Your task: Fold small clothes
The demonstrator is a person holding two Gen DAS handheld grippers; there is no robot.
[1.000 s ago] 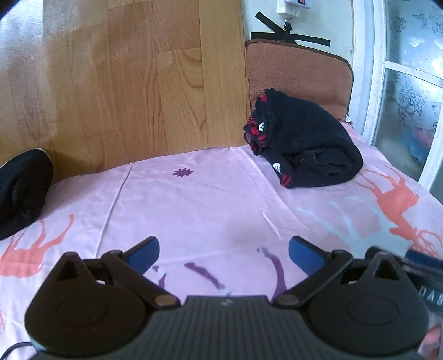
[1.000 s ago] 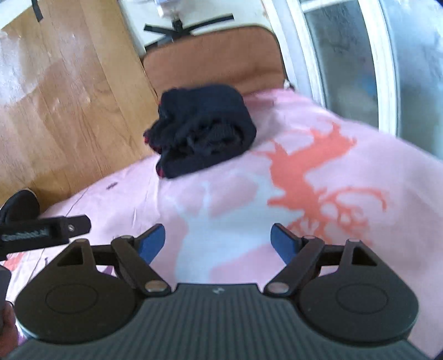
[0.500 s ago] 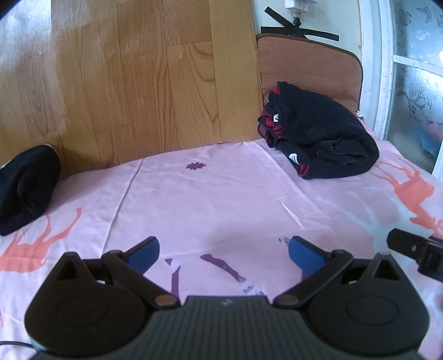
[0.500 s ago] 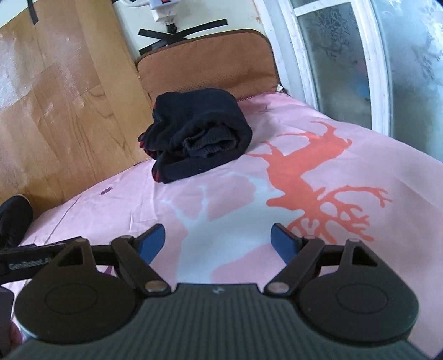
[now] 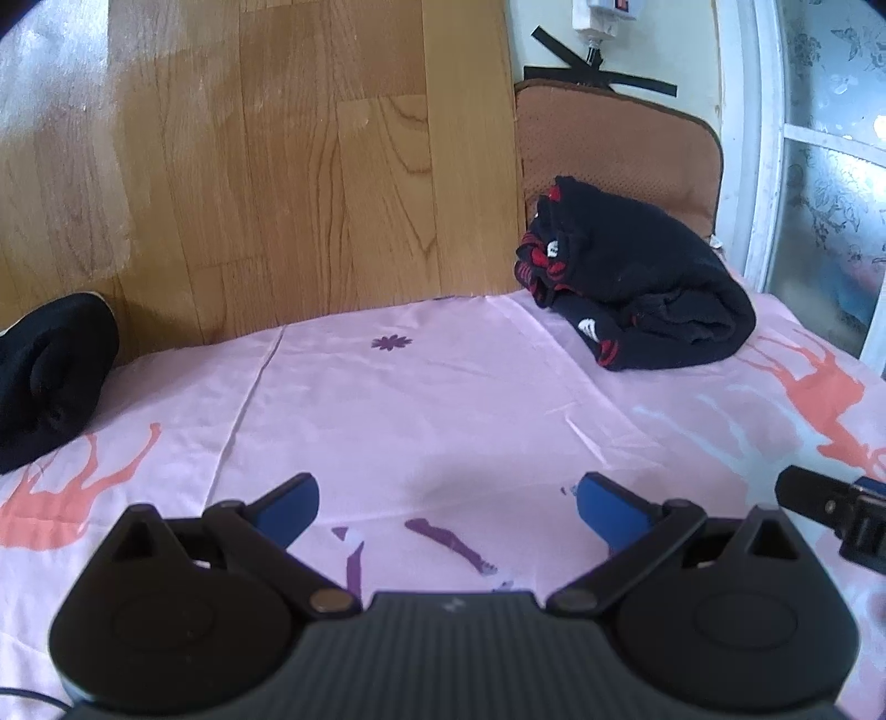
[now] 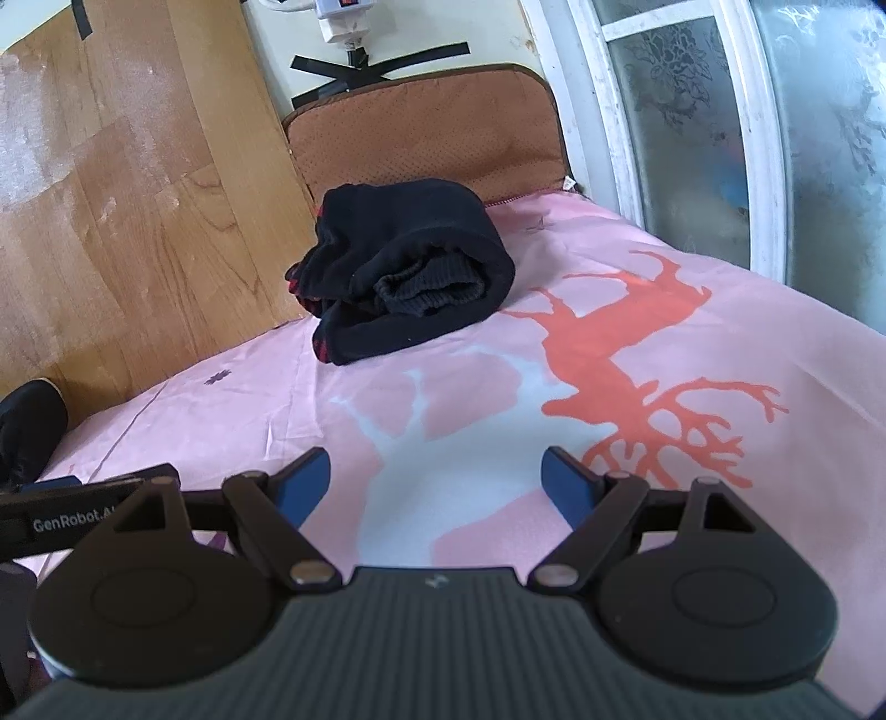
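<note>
A folded black garment with red trim (image 5: 637,299) (image 6: 410,277) lies at the far side of the pink sheet (image 5: 443,399) (image 6: 609,498), in front of a brown cushion. Another black garment (image 5: 50,376) (image 6: 22,426) lies bunched at the far left against the wooden board. My left gripper (image 5: 448,498) hovers open over bare sheet, nothing between its blue pads. My right gripper (image 6: 437,471) is open too, over the sheet's pale blue and orange deer print, well short of the folded garment. Part of the right gripper shows at the right edge of the left wrist view.
A wooden board (image 5: 277,166) stands upright behind the sheet. The brown cushion (image 6: 432,133) leans on the wall under a taped power strip (image 6: 349,22). A white-framed frosted window (image 6: 720,138) borders the right side.
The left wrist view has shifted so the folded garment sits further right and higher. The right wrist view went from blurred to sharp and steady. Both grippers stayed open.
</note>
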